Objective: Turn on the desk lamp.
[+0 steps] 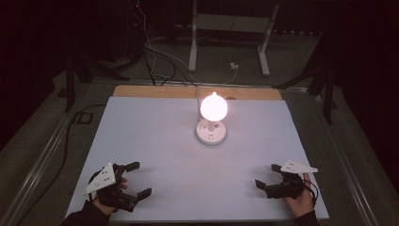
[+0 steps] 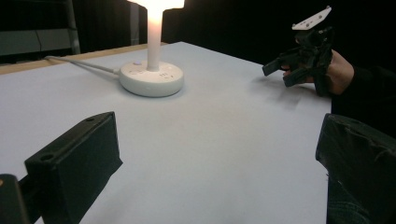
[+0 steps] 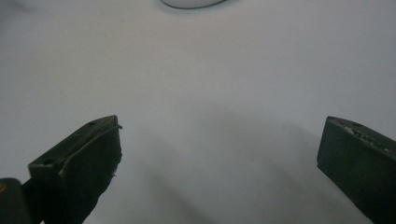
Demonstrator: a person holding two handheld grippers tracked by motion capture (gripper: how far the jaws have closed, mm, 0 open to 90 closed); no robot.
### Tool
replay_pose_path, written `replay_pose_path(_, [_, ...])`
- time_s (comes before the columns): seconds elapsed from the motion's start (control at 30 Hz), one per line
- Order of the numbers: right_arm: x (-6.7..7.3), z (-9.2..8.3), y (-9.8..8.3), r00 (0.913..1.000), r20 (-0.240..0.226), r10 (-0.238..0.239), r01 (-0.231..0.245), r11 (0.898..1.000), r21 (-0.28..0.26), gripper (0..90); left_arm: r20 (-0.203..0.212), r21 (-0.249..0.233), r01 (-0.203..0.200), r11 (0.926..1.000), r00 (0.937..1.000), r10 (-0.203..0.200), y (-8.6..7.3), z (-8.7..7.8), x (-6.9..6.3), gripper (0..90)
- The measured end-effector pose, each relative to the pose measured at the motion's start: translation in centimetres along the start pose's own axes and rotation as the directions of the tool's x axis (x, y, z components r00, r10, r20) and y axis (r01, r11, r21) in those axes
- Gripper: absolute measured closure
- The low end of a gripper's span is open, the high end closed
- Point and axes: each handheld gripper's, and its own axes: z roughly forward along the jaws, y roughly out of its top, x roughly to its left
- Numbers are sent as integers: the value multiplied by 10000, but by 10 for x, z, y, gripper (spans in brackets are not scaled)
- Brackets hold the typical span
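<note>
I am looking down on a white table [image 1: 155, 141] in a dark room, and a lamp [image 1: 213, 107] with a round glowing bulb is shining on it, standing on its round white base [image 1: 211, 132] a little right of the middle, nearer the far edge than the near one. A pale cable [image 2: 79, 65] is running from the base toward the far edge, where a strip of bare wood [image 1: 155, 92] is showing beyond the white top. I am holding the left gripper [image 1: 136, 179] near the near left corner, just above the surface, with its jaws standing wide apart and nothing between them; in the left gripper view the two black jaws are framing bare tabletop, with the lamp base ahead to the left. I am holding the right gripper [image 1: 266, 175] near the near right corner, its grey three-cornered plate [image 1: 298, 167] on top, and its jaws are also spread wide with nothing in them; in the right gripper view they are hanging over plain white surface, with the rim of the lamp base just showing at the top. The two grippers are well apart from each other and from the lamp. Beyond the table a white stand [image 1: 230, 28] and loose cables [image 1: 155, 61] are lying on the floor.
</note>
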Motion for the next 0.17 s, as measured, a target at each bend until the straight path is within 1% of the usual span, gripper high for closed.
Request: replay_pose_path(0.17, [1, 3, 1, 10000, 3, -99, 99, 9999, 104, 0, -1, -4, 27, 10000, 10000, -27, 0, 0, 1, 4])
